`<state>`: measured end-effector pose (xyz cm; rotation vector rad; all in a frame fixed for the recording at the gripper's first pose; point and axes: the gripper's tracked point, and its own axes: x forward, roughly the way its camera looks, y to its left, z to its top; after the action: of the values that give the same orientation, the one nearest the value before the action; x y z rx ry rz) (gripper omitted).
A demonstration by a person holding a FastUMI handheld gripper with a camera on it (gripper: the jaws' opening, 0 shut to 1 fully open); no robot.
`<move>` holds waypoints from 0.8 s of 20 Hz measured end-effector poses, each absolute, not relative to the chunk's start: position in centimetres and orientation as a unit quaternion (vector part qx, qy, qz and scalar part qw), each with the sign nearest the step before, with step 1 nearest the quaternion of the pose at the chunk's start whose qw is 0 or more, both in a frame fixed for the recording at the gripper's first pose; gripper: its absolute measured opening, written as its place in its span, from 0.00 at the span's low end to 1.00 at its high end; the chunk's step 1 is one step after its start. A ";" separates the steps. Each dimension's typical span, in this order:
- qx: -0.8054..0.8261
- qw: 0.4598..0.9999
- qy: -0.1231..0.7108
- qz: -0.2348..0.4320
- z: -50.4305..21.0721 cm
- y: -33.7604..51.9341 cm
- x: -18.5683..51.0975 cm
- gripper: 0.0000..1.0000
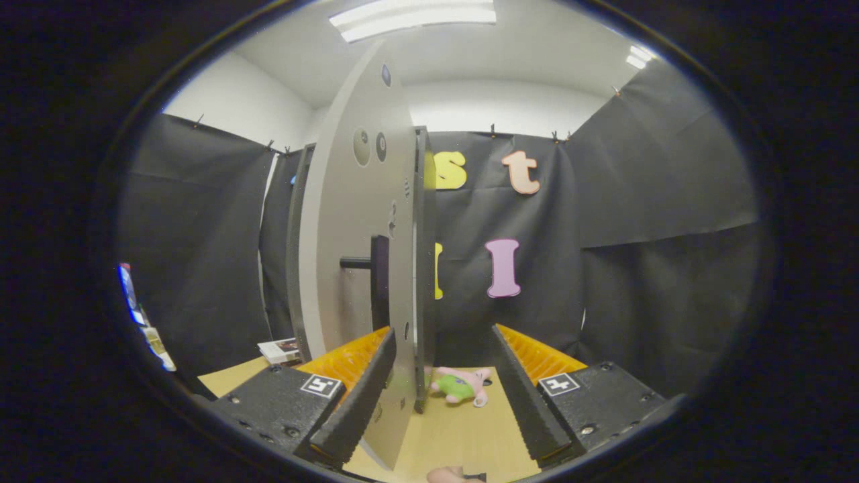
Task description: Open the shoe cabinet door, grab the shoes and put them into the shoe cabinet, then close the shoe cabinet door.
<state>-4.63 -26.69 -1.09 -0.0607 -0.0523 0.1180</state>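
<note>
Door: while the shoe cabinet door [349,268] stands swung out edge-on, its handle [376,278] sits at 11 o'clock off the fingers.
Gripper [443,382]: fingers wide apart, holding nothing.
Shoe [462,386]: pink-green, on the floor [463,436] at 12 o'clock.
Risk: left finger [356,389] may clip the door edge.

Shoe cabinet door [352,268] stood open, swung toward the camera, seen nearly edge-on: pale grey panel, tall, upright, a dark bar handle [376,278] projecting from its face at mid-height. Its lower edge sat between the fingers, close against the left one. Cabinet body [424,255] just behind it, dark-edged.
</note>
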 end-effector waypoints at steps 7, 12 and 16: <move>-0.082 0.995 -0.039 0.034 -1.1 -23.5 -5.6 0.92; -0.059 0.992 -0.031 0.104 -2.3 -18.2 -5.5 0.92; -0.061 0.992 -0.030 0.102 -2.0 -16.3 -5.3 0.92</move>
<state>-5.28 -16.25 -2.02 -0.1225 -0.0599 0.2045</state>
